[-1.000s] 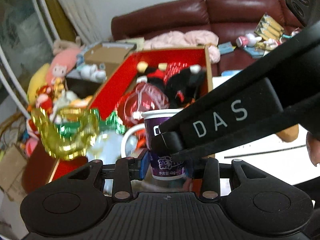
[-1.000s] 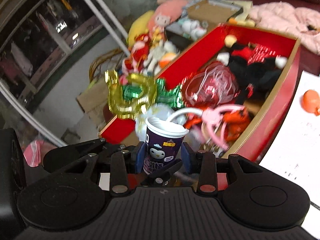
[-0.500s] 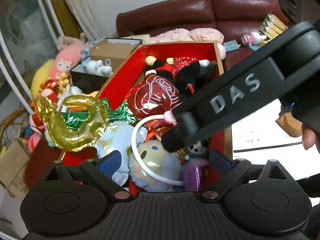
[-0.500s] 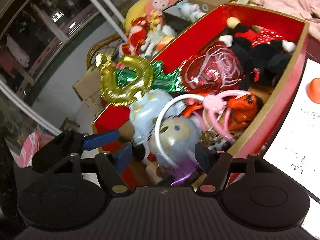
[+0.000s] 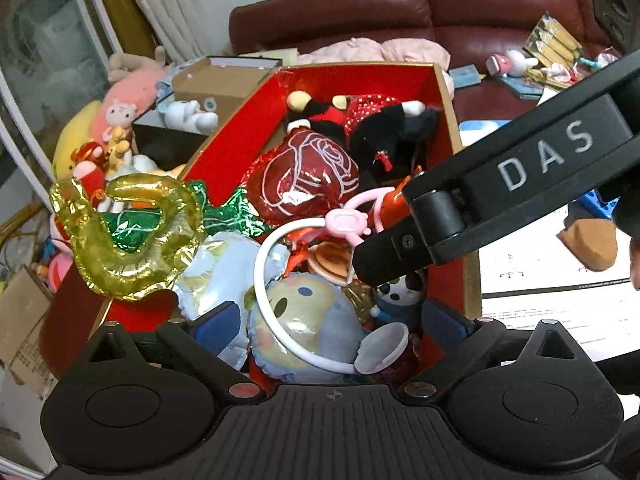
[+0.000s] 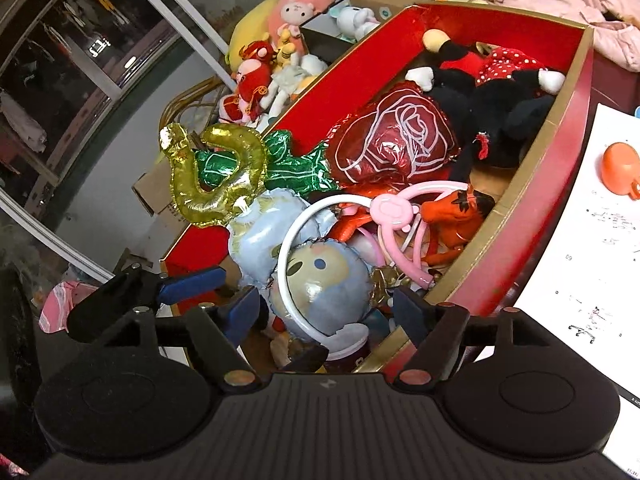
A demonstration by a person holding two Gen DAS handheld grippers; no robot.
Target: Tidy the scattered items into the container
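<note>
The red box with a gold rim (image 5: 456,128) (image 6: 532,232) is packed with toys and foil balloons. The purple cup (image 5: 386,350) (image 6: 350,346) lies in its near corner, white lid up, beside a blue round-faced balloon (image 5: 304,328) (image 6: 320,284). My left gripper (image 5: 328,322) is open and empty just above the cup. My right gripper (image 6: 326,310) is open and empty over the same corner; its black arm marked DAS (image 5: 520,196) crosses the left wrist view.
An orange toy (image 6: 622,168) lies on white paper (image 6: 592,240) right of the box; a brown one (image 5: 588,240) shows in the left wrist view. Plush toys and cardboard boxes (image 5: 224,80) crowd the left. A maroon sofa (image 5: 360,12) stands behind.
Both grippers held the purple cup over the box one second ago. They opened and the cup dropped into the near corner. Both have since drawn back a little.
</note>
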